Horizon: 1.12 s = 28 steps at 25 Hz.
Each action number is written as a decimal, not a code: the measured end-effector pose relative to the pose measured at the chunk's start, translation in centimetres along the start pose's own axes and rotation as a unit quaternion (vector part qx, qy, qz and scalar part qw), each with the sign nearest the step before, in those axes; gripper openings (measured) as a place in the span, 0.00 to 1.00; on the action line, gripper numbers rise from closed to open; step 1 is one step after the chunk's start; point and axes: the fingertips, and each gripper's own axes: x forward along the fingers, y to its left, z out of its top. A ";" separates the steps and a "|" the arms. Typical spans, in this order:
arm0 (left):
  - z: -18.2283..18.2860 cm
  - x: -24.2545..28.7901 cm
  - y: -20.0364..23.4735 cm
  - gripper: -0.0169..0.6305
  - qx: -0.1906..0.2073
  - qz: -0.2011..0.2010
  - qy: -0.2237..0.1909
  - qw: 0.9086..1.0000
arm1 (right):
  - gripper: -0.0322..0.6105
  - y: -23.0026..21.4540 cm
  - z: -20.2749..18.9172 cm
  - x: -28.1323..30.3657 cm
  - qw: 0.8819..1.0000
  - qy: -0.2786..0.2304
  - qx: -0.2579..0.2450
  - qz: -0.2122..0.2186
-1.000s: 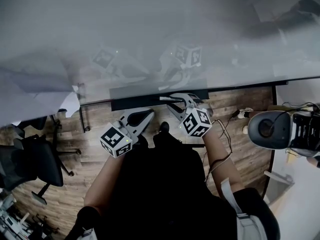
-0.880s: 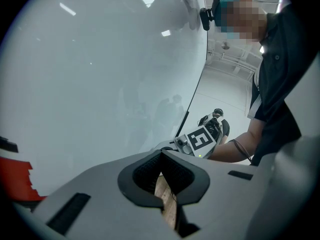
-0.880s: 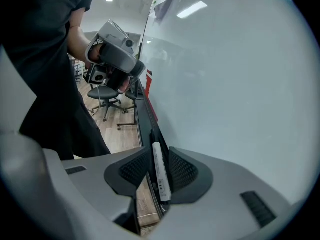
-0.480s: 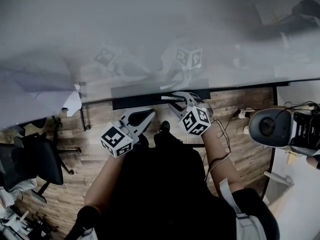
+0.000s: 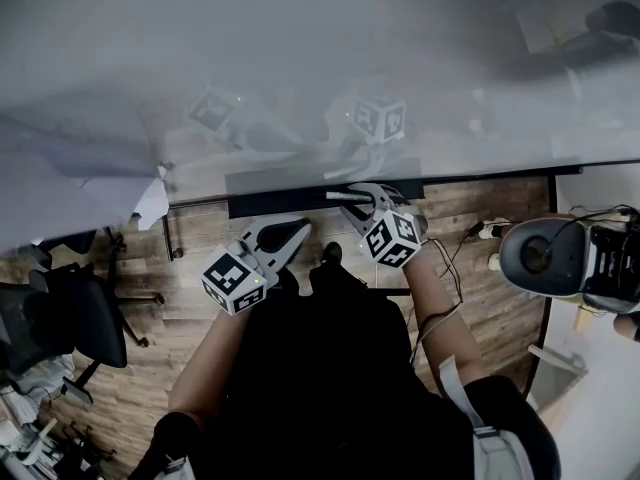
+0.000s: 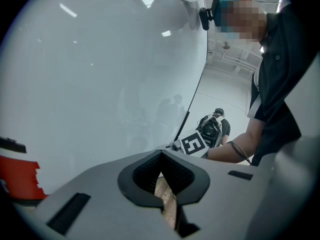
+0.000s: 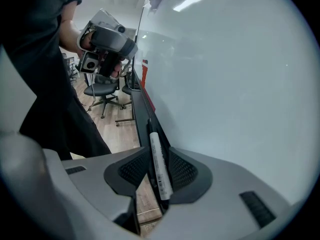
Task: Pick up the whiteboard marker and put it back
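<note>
Where right gripper (image 7: 158, 154) jaws close, marker (image 7: 159, 168) sits clamped

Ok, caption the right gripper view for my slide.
Right gripper holds the whiteboard marker between its jaws, at the black tray of the whiteboard.

Head camera looked steeply down the whiteboard (image 5: 300, 58) face, close over both grippers. Left gripper (image 5: 288, 232) camera faced rightward along the board; right gripper (image 5: 352, 200) camera faced leftward. Each caught the other gripper and the board.
</note>
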 end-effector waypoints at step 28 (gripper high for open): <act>-0.5 -0.4 0.3 0.04 -0.006 0.005 0.000 1.000 | 0.17 -0.2 1.3 -1.0 1.000 -0.027 -0.001 0.000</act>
